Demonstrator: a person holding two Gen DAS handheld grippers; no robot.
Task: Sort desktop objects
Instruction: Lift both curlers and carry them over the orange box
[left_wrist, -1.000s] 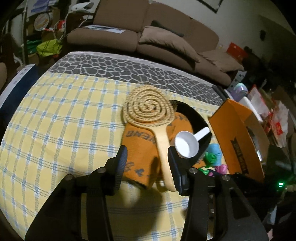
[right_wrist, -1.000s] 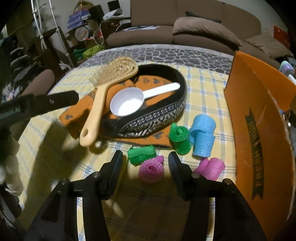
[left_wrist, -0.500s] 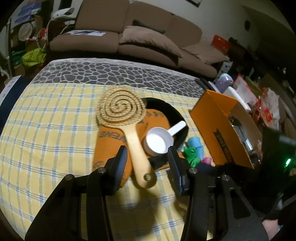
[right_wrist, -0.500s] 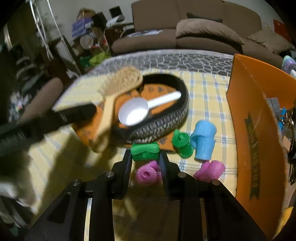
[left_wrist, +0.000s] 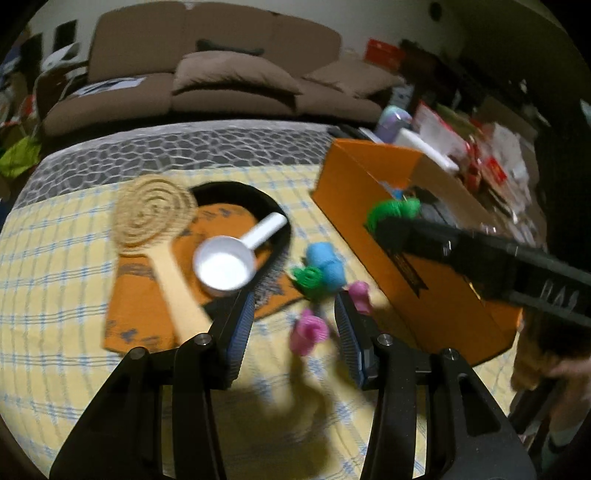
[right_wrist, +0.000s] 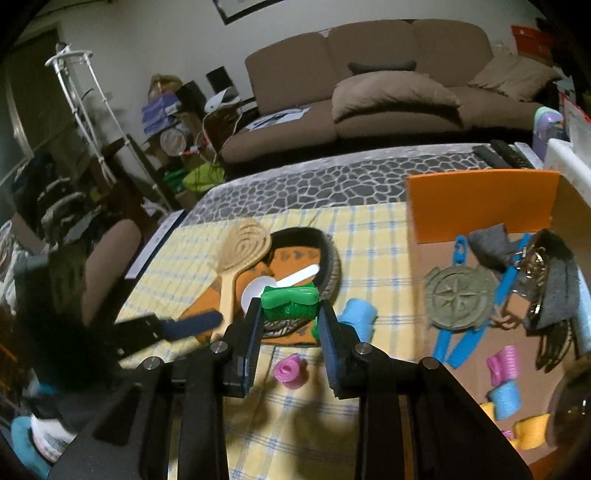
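Dim room, light from above and behind: gripper shadows fall forward on the cloth (left_wrist: 55, 332). Left view motion-blurred; fisheye bends edges, corners black.

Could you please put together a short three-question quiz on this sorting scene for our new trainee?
1. True or false: the right tool is closed on a green hair roller.
2. Which item rests on the orange cloth: A) remote control, B) wooden hairbrush, C) medal?
3. What lies on the tablecloth between the left tool's fingers?

Key: 1 true. 2 B. 3 A pink hair roller; that tool is open, not gripping it.
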